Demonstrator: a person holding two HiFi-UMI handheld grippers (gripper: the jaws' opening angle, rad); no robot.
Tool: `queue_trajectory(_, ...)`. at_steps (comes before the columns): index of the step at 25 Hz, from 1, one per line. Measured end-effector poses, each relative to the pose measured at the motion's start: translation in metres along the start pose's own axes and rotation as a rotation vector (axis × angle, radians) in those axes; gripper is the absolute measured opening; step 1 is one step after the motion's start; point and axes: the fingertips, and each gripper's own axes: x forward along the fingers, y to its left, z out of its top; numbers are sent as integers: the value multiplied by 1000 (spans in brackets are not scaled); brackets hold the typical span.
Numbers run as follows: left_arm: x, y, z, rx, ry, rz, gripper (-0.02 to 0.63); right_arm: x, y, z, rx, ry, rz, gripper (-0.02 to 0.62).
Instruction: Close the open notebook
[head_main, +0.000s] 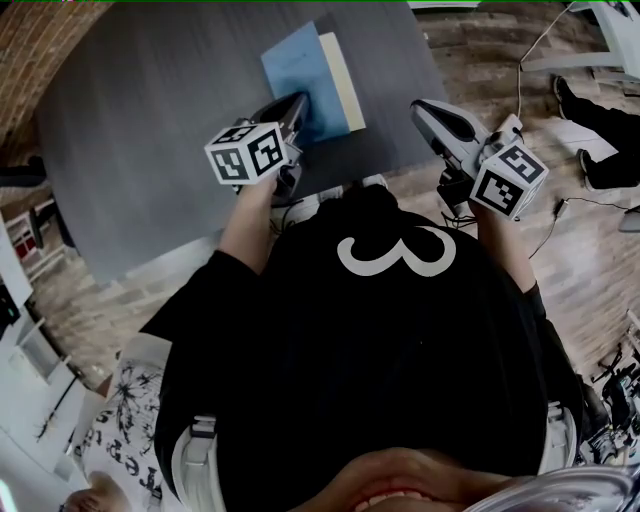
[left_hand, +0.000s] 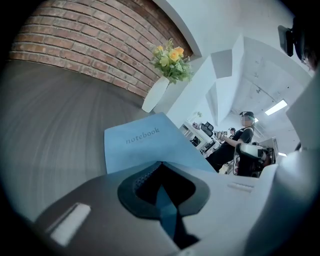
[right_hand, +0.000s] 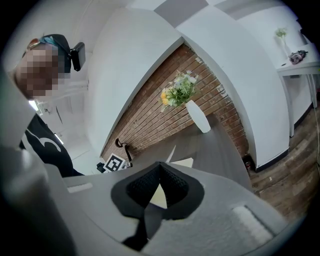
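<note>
- Jaws on the left gripper (left_hand: 160, 164) were pinched shut w/ the blue cover of the notebook (left_hand: 140, 142) running between them, so it had the cover by its near edge.
- Right gripper (right_hand: 160, 164) had its jaws tips-together too, but nothing in them. Only a bit of cream page showed through the gap behind.
- Notebook sat on the grey table (head_main: 150, 130) toward the far side. Blue cover lay over most of it, w/ a strip of cream pages bare on the right.
- Prob the cover was gripped by the edge so it could be swung over that strip. Looked mid-close to me, not flat yet.
- Right gripper hung off the table's near edge, apart from the book, imo just parked out of the way.
- Head view gave the layout: both grippers vs the book.
- Only the left gripper view showed the "notebook" print on the cover & the grip itself.
- Both gripper views caught a white vase (left_hand: 156, 92) of flowers by the brick wall, which the head view didn't.
</note>
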Motion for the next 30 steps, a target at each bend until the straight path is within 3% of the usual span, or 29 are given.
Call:
queue_trajectory(9, 7, 11, -20, -28, 76, 89, 11, 1, -1, 0, 1, 27, 25, 2)
queue_trajectory(18, 23, 9, -27, 94, 162, 243, 12, -10, -18, 1, -6, 57, 68, 2)
queue_trajectory(30, 26, 4, -28, 184, 157, 333, 12, -13, -33, -2, 0, 89, 126, 2)
